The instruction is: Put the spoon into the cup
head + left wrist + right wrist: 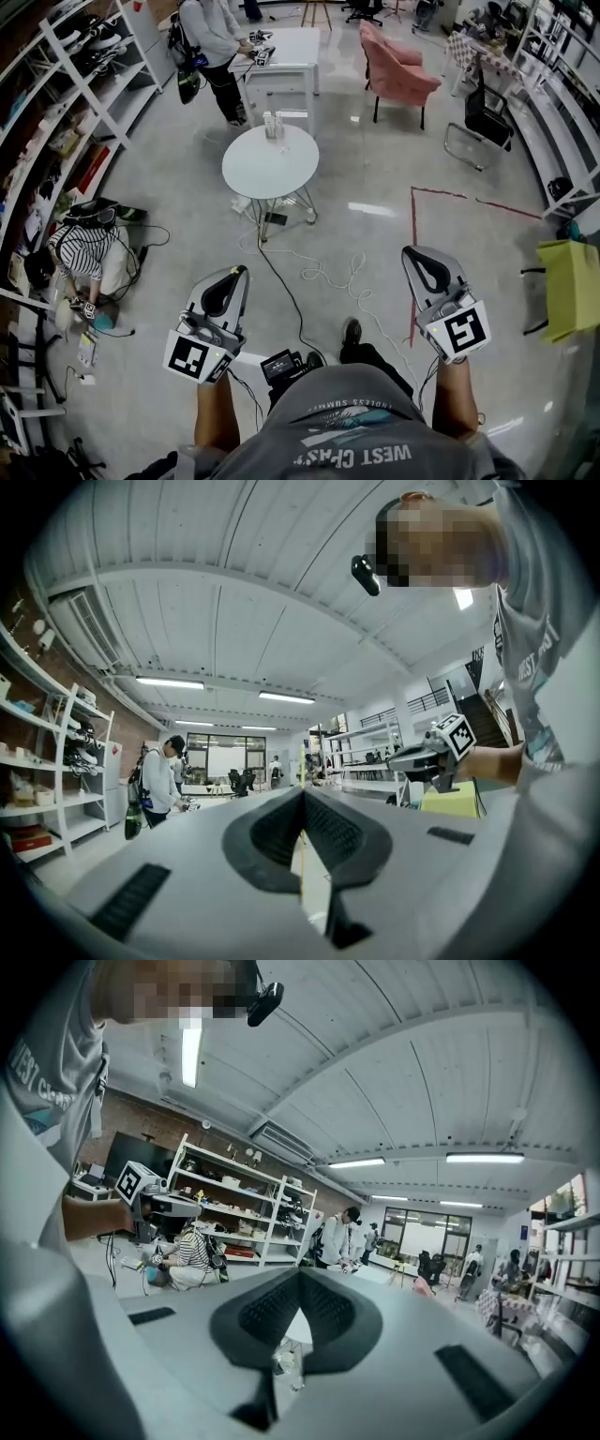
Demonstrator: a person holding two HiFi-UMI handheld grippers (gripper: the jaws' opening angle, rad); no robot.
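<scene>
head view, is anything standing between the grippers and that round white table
No furniture does. Between the left gripper, the right gripper and the round white table lies open floor, crossed only by loose cables near the table's legs. The small items on the table are too small to name as spoon or cup.

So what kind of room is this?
Probably a lab or studio workspace: tall white shelves along the walls, a round white table, and cables trailing over the floor.
</scene>
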